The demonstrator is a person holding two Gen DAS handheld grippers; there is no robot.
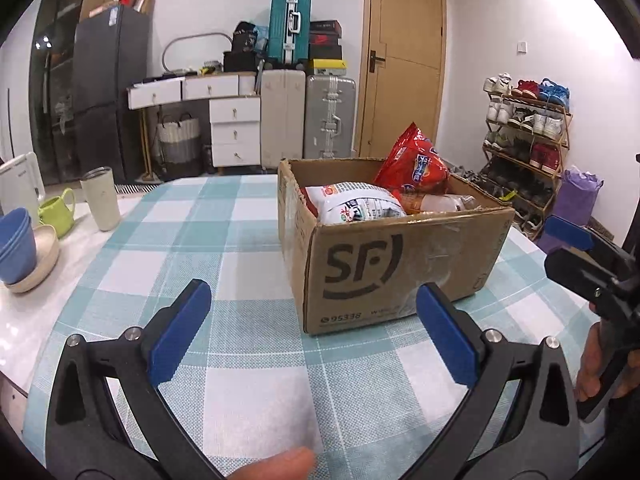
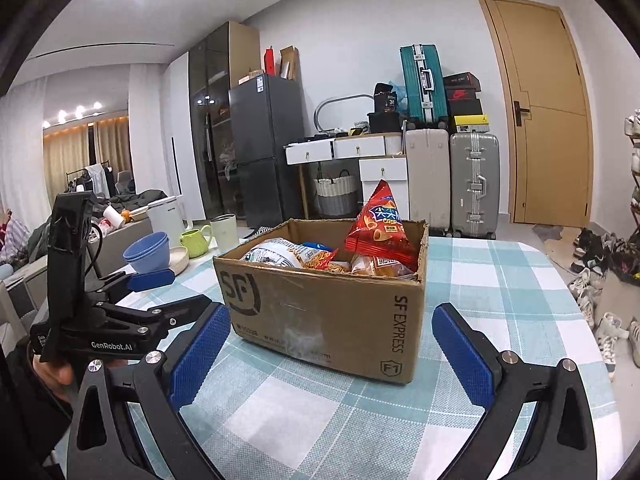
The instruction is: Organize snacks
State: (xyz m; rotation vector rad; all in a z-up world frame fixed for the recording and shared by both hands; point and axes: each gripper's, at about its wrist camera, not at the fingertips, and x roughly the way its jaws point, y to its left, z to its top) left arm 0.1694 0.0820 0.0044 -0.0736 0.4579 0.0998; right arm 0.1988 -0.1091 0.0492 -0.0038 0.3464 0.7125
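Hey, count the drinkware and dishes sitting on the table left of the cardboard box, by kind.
Blue bowls (stacked): 2
Beige dish under them: 1
Green mug: 1
Cream tumbler: 1
White kettle: 1
Total: 6

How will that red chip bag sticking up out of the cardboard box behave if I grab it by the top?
The red chip bag looks puffed and crinkly, so it is probably light and will crush rather than resist. Its glossy film may slip between the pads. It leans on other packets in the cardboard box, so it will likely swing loosely once lifted.
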